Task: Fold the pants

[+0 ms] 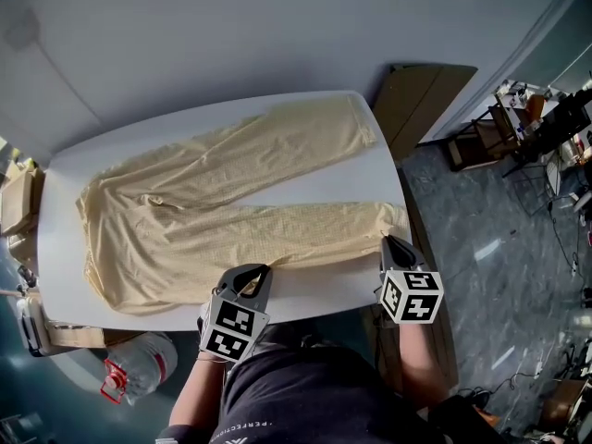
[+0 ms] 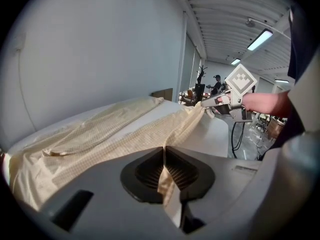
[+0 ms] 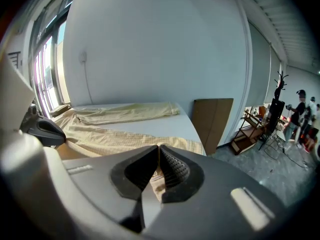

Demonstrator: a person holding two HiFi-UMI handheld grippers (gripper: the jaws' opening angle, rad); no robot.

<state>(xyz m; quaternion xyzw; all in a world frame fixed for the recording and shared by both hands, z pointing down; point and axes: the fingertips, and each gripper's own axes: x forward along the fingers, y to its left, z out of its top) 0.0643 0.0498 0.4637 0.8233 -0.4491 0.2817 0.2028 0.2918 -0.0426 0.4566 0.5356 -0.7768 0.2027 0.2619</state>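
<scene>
- Lying flat across the white rounded table [image 1: 314, 178], the pale yellow checked cloth pants [image 1: 185, 206] have their waist toward 9 o'clock in the head view, with both legs spread toward 3 o'clock.
- The left gripper [image 2: 164, 159] is clenched on the near leg's lower edge, at the table's 6 o'clock side, with cloth pinched between its pads.
- The right gripper [image 3: 157, 159] is clamped on the same leg's hem corner, toward 4 o'clock.
- A brown cardboard sheet [image 1: 421, 100] leans against the wall at 1 o'clock.
</scene>
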